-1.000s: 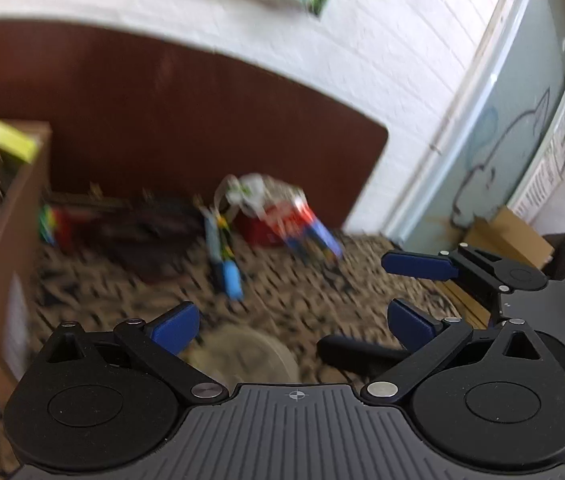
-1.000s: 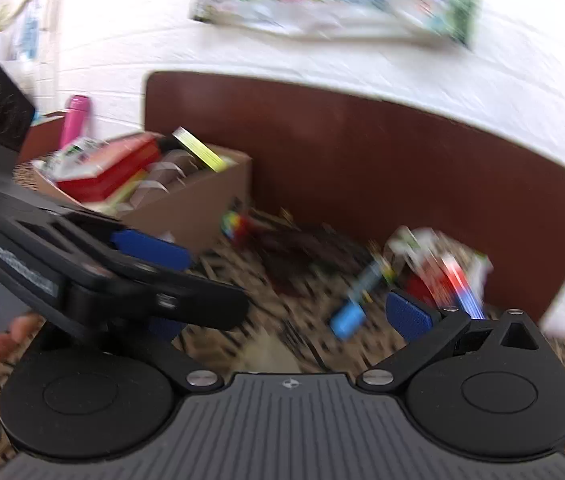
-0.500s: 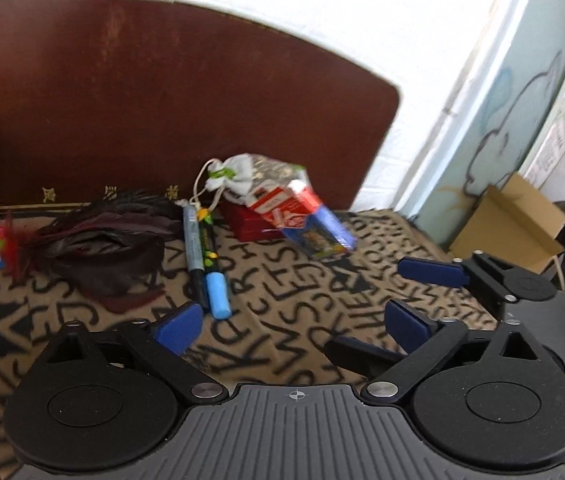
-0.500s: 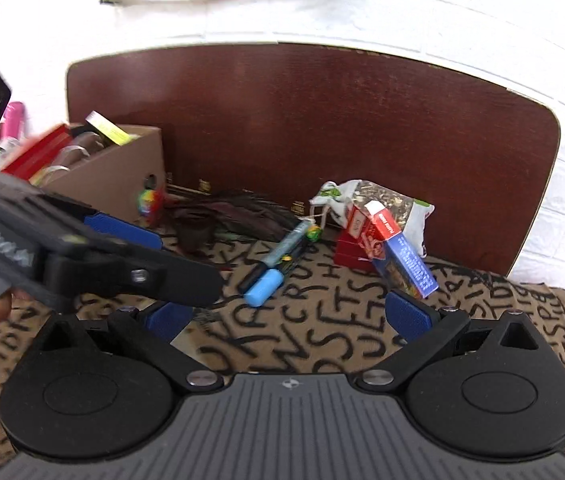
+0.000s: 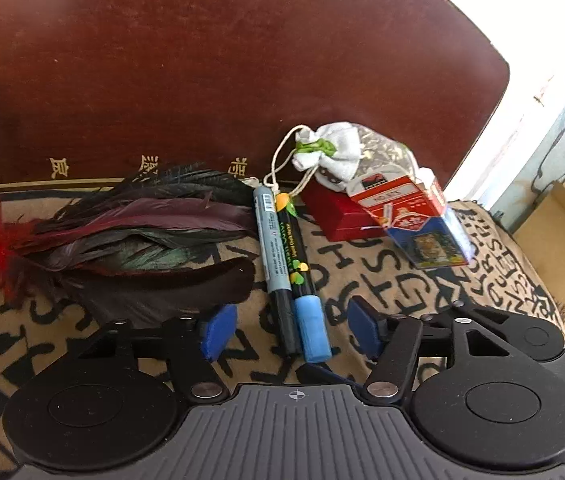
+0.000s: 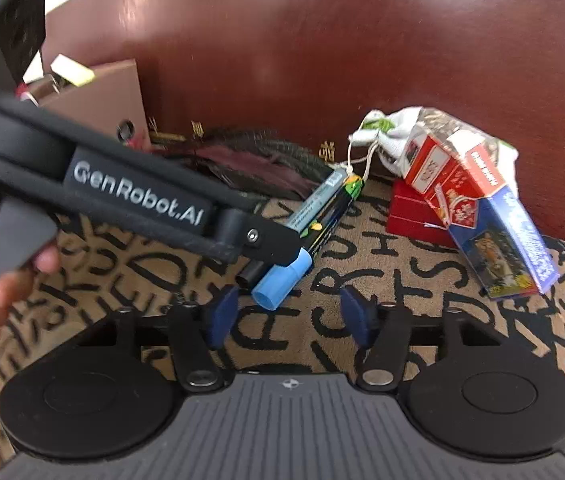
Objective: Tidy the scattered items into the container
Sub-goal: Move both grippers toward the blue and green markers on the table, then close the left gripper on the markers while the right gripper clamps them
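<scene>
Two markers lie side by side on the letter-print cloth (image 5: 382,276): a grey one (image 5: 268,240) and a black one with a blue cap (image 5: 302,280). My left gripper (image 5: 292,330) is open, its pads either side of the blue cap end, close above the cloth. My right gripper (image 6: 288,314) is open and empty, just short of the same blue cap (image 6: 278,282). A feather shuttlecock (image 5: 122,240) lies left of the markers. The cardboard box (image 6: 94,100) holding items stands at the far left.
A white drawstring pouch (image 5: 334,152), a red case (image 5: 334,216) and a red-and-blue card box (image 5: 414,216) lie piled right of the markers. A dark wooden board (image 5: 222,60) backs the cloth. The left gripper's arm (image 6: 134,200) crosses the right wrist view.
Both grippers have moved forward and down toward the markers, which now sit between the left gripper's pads. Both stay open. The view tilted down from the wall to the cloth.
</scene>
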Demonstrator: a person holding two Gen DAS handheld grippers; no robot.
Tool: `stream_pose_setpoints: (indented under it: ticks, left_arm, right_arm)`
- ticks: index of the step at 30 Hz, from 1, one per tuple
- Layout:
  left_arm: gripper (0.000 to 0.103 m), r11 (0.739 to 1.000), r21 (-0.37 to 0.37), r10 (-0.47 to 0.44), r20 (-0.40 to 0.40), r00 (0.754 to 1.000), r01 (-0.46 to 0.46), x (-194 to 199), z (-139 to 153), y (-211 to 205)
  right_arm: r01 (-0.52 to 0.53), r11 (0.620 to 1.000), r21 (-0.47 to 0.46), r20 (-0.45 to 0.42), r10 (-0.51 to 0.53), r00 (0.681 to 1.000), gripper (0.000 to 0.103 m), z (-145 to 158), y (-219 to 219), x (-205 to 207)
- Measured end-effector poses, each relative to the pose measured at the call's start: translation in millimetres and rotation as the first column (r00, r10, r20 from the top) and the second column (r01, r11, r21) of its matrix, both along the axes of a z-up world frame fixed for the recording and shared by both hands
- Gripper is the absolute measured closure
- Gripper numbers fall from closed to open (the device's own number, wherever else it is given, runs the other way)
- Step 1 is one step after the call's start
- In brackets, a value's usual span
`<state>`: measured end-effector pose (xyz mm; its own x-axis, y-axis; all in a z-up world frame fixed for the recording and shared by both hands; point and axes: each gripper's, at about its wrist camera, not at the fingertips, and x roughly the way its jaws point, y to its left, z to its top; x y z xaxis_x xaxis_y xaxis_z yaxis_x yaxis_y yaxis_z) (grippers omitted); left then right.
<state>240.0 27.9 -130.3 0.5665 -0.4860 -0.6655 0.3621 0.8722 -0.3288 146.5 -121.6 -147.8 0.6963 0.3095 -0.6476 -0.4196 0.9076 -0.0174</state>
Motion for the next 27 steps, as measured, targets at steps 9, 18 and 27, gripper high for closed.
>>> stream_pose_setpoints:
  ticks: [9, 18, 27]
  left_arm:
    - [0.048, 0.999, 0.03, 0.015, 0.006, 1.0, -0.015, 16, -16, -4]
    - [0.035, 0.997, 0.0, 0.076, 0.015, 0.997, -0.076, 24, -18, 1]
    - [0.08, 0.995, 0.103, -0.014, 0.068, 0.998, 0.007, 14, -21, -3]
  right_arm:
    - [0.016, 0.999, -0.028, 0.005, -0.016, 1.0, 0.087, 2, -20, -9]
    - [-0.02, 0.999, -0.045, 0.031, 0.021, 0.999, 0.065, 10, 1, -2]
    - [0.001, 0.999, -0.054, -0.046, -0.004, 0.999, 0.082, 9, 4, 5]
